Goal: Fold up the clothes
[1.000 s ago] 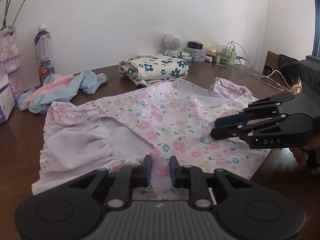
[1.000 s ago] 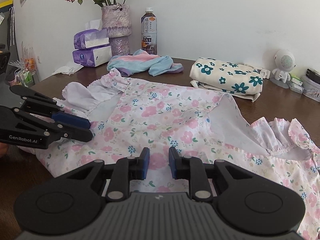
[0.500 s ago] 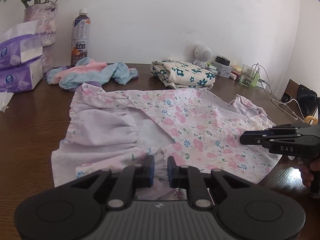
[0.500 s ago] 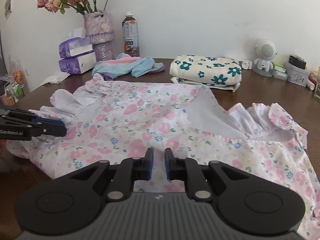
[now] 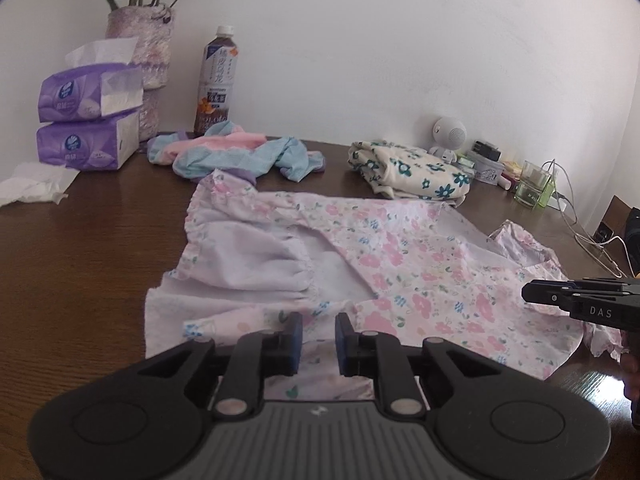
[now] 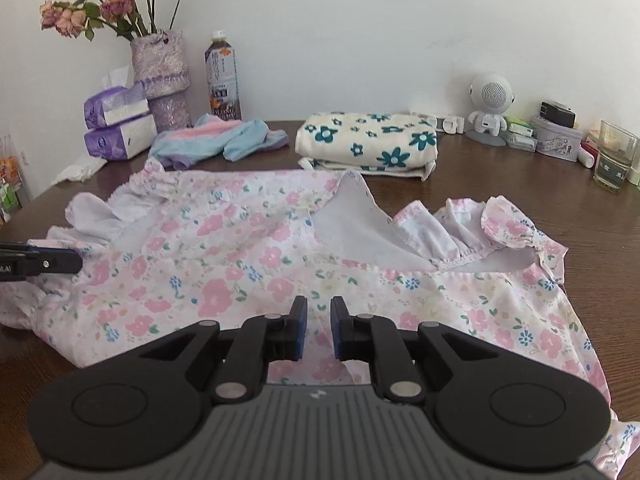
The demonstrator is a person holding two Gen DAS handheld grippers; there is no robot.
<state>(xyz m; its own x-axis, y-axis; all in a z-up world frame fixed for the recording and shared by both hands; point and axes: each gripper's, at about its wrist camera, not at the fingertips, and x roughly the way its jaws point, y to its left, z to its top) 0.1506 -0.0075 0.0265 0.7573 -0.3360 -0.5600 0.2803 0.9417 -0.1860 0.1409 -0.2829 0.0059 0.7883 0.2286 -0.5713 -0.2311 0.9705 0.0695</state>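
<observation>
Floral dress [image 6: 248,248] lies spread on counter [image 5: 80,240]. Left hand-held gripper [image 5: 318,336] and right hand-held gripper [image 6: 319,328] hover above its hem, jaws narrowly parted, empty.

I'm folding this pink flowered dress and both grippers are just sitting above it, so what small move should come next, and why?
Probably lower both grippers and pinch the near edge. The pink floral dress lies spread on the table with both sleeves already turned in. The left gripper and right gripper are open with nothing between their fingers, each above the near edge, so gripping it would let you fold that edge away from you.
</observation>
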